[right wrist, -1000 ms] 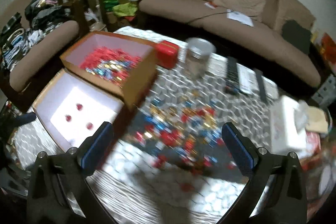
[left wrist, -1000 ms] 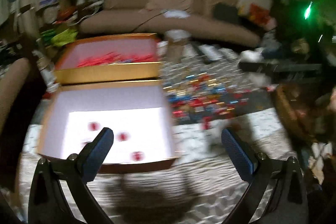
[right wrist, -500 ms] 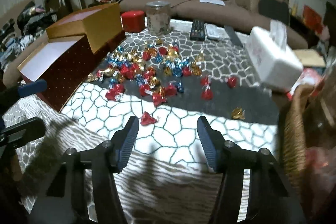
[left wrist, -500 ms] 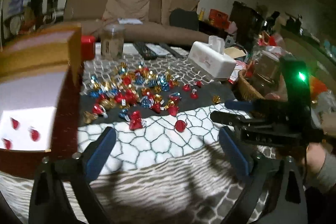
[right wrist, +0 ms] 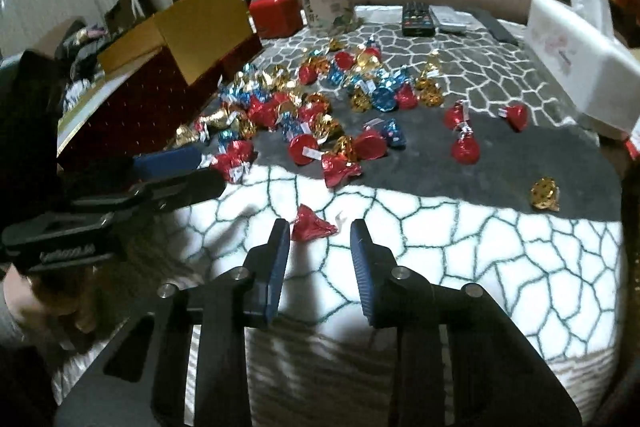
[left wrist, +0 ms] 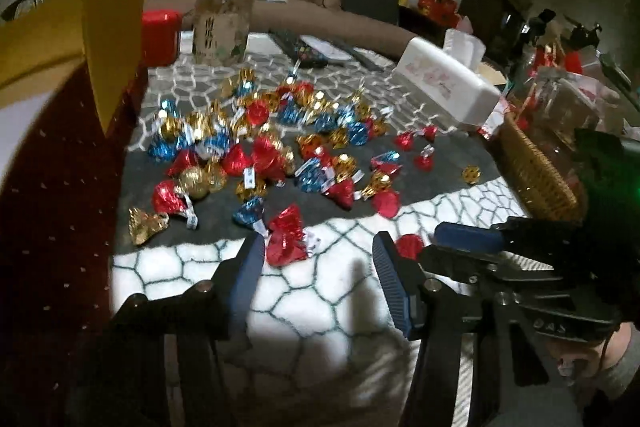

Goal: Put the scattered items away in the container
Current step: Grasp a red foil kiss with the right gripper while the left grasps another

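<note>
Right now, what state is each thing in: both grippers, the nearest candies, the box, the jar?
Left gripper: open, empty.
Right gripper: open, empty.
Red candy: on the cloth, lying on its side just ahead of the right fingertips.
Candy pile: loose, scattered.
Box: open.
Jar: upright, lidded.

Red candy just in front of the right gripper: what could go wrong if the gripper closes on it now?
1. The red candy lies ahead of the open right gripper, not between its fingers, so closing now may catch nothing.
2. The left gripper is close beside it; the two could bump.
3. The soft patterned cloth may bunch up under the fingertips.
</note>
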The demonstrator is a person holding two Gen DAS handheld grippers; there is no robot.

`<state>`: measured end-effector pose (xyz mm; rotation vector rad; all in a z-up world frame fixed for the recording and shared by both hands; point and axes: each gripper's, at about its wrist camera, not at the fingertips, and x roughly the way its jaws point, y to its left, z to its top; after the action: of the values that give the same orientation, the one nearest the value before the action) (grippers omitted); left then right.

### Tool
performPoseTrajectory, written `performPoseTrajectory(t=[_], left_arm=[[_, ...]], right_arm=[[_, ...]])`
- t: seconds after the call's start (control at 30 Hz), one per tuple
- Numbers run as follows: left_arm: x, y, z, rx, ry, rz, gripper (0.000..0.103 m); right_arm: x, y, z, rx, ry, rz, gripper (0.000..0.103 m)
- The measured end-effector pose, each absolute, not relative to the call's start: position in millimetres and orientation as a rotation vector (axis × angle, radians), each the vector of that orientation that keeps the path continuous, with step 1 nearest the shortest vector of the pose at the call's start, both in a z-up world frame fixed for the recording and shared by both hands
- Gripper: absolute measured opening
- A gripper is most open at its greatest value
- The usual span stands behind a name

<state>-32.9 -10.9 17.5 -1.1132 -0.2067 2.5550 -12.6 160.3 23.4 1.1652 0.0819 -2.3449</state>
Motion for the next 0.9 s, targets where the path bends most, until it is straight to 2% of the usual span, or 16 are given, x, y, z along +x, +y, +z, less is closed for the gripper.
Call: performPoseTrajectory(t=[0.1,0.23,0.3,0.37,0.43,0.63,0.7,0.9], left_arm=[[-42,-13,16,-1.134,-0.235,2.555,0.057],[-51,-2,10,-1.206,-0.157,2.542,0.056],[-50,3,11,-1.21,-0.111,2.545,0.046],[-49,5,11,-1.217,-0.09,2.555,0.031],[-48,2,11,-1.219,-0.107,2.553,0.023],[-40,-2,17,-1.215,-0.142,2.529,0.022],[-35,-1,25,-1.196,-0.144,2.531,0.019],[-20,4,41,-1.194,-0.048,2.52,0.019]], right_arm=[[-15,157,22,1.157,0.101,-2.346,0.03],[-17,154,19,1.169,0.104,-2.337,0.028],[-17,152,18,1.176,0.117,-2.334,0.012],[-16,151,18,1.175,0.129,-2.334,0.011],[-16,150,18,1.17,0.137,-2.337,0.011],[-14,156,27,1.154,0.098,-2.366,0.011],[-12,158,35,1.135,0.089,-2.375,0.011],[5,160,63,1.076,0.093,-2.395,0.011]])
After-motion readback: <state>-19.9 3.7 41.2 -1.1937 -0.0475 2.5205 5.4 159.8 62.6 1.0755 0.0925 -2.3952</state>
